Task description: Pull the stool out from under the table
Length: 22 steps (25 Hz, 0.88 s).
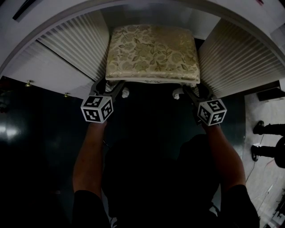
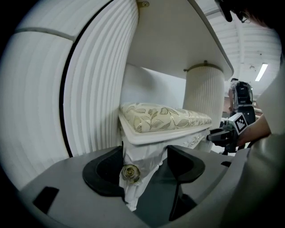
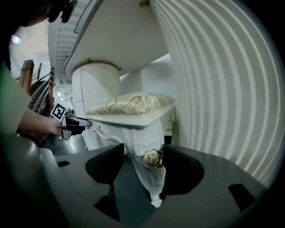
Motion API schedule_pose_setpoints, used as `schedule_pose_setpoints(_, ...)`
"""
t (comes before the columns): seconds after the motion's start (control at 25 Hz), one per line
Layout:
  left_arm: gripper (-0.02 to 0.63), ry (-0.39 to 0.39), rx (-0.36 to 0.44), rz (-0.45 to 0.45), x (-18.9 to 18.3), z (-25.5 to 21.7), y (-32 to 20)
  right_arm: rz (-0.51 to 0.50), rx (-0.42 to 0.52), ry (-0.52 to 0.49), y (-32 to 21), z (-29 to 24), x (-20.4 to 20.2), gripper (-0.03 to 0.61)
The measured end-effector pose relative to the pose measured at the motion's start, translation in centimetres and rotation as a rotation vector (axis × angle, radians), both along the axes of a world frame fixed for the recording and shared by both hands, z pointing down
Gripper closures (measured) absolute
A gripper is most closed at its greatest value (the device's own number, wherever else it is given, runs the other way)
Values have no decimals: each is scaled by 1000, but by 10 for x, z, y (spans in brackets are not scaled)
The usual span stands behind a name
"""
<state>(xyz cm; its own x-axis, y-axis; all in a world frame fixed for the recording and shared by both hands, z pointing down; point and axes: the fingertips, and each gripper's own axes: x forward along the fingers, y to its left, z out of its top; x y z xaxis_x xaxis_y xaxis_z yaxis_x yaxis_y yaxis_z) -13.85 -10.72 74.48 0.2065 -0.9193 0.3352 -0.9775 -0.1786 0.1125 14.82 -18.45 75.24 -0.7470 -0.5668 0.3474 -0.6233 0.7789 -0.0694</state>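
The stool, white with a gold floral cushion, stands in the table's knee space between two fluted pedestals. My left gripper is at its front left leg and my right gripper at its front right leg. In the left gripper view, the carved leg with a rosette fills the gap between the jaws of the left gripper, touching both pads. In the right gripper view, the other leg sits likewise between the jaws of the right gripper. Each gripper's view also shows the other gripper across the stool.
The white table arches over the stool. Its ribbed pedestals stand close on both sides. Dark glossy floor lies in front. Another person's shoes and cables are at the far right.
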Motion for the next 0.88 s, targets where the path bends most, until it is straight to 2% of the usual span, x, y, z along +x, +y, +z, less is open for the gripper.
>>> schedule_pose_setpoints(0.16, 318, 0, 13, 13, 0, 1, 5, 2, -2, 31, -1, 2, 1, 339)
schedule_pose_setpoints(0.28, 321, -14, 4, 13, 0, 0, 4, -10, -42, 41, -1, 2, 1, 339)
schedule_pose_setpoints(0.52, 319, -121, -55, 34, 4, 1, 2, -87, -115, 115, 5, 2, -2, 339)
schedule_pose_setpoints(0.72, 319, -116, -84, 49, 3, 0, 1, -142, -144, 139, 10, 2, 0, 339)
schedule_pose_setpoints(0.88, 319, -89, -86, 54, 5, 0, 4, -146, -113, 147, 3, 4, 3, 341)
